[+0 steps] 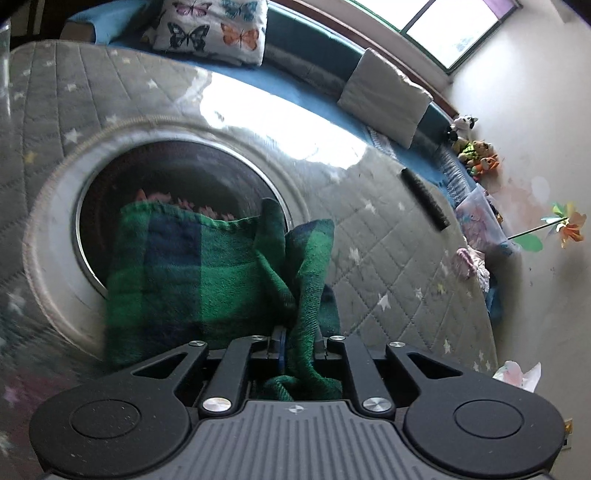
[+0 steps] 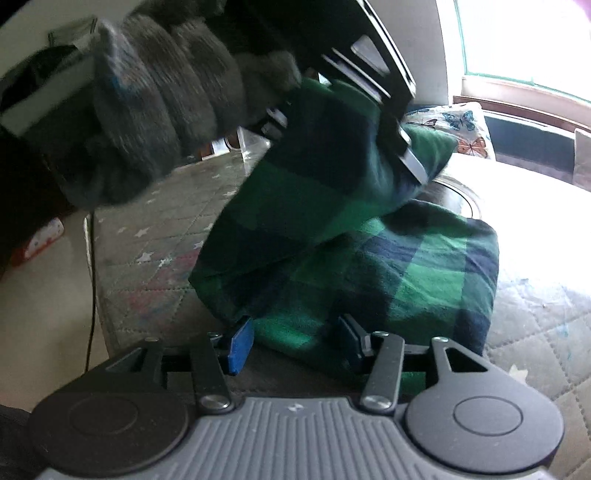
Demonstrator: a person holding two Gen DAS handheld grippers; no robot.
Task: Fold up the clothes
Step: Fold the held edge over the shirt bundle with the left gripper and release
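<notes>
A green and navy plaid cloth (image 1: pixel 207 273) is bunched in front of my left gripper (image 1: pixel 299 343), which is shut on a fold of it. In the right wrist view the cloth (image 2: pixel 406 273) lies partly folded on the grey quilted mat (image 2: pixel 155 221). One flap is lifted up to the left gripper (image 2: pixel 402 147), which a hand in a fuzzy grey glove (image 2: pixel 166 92) holds. My right gripper (image 2: pixel 295 341) is open low over the near edge of the cloth. Its blue pads (image 2: pixel 240 343) stand apart and do not press on the fabric.
Behind the cloth a round dark opening with a pale rim (image 1: pixel 55 229) sits in the mat. A black bar-shaped object (image 1: pixel 424 199) lies on the mat to the right. A butterfly pillow (image 1: pixel 214 29), a grey cushion (image 1: pixel 384 96) and toys (image 1: pixel 476 151) line the far edge.
</notes>
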